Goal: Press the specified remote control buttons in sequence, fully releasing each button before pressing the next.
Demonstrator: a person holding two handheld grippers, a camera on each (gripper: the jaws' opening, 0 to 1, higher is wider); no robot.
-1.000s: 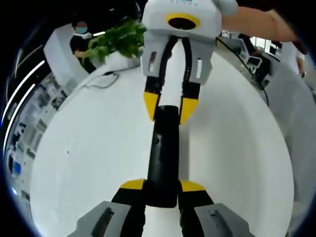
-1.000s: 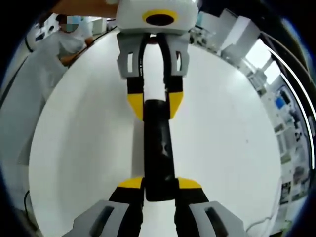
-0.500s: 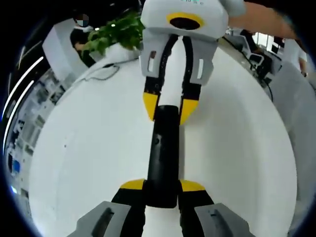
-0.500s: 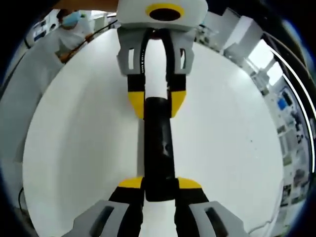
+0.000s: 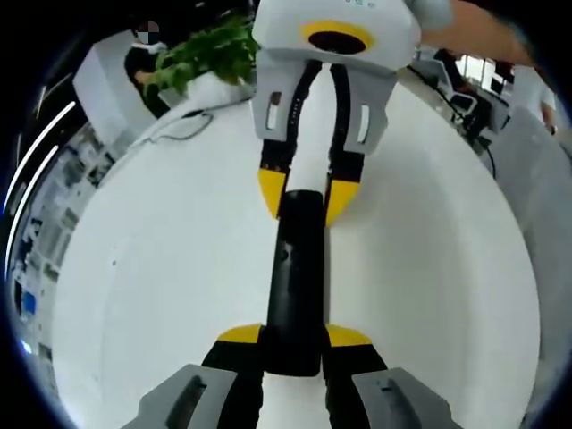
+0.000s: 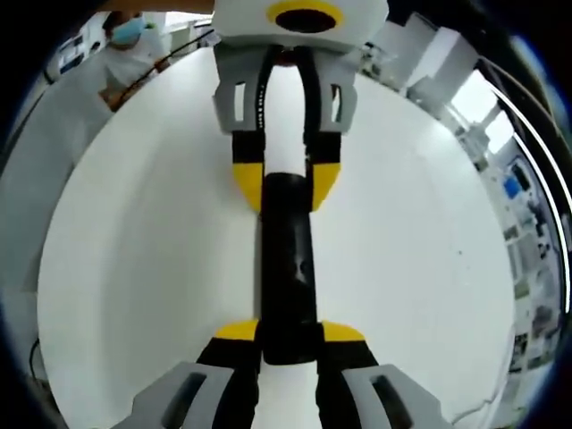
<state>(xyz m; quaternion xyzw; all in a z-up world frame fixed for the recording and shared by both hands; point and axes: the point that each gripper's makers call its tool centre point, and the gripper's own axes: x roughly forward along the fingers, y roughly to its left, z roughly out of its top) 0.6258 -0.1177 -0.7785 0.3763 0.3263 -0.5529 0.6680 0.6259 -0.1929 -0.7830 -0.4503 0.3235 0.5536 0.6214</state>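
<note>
I see the black remote control [image 5: 295,281] held lengthwise between my two grippers above the round white table [image 5: 161,286]. In the left gripper view, my left gripper [image 5: 295,338] pinches the near end of the remote with its yellow-tipped jaws, and the right gripper [image 5: 308,192] clamps the far end from opposite. The right gripper view mirrors this: right gripper [image 6: 290,332] closed on the remote control [image 6: 288,259], left gripper [image 6: 286,183] gripping the other end. I cannot read any label on the remote, and the lettering on the gripper housings is too small. A green plant [image 5: 210,58] and a cable [image 5: 183,134] sit at the table's far edge.
</note>
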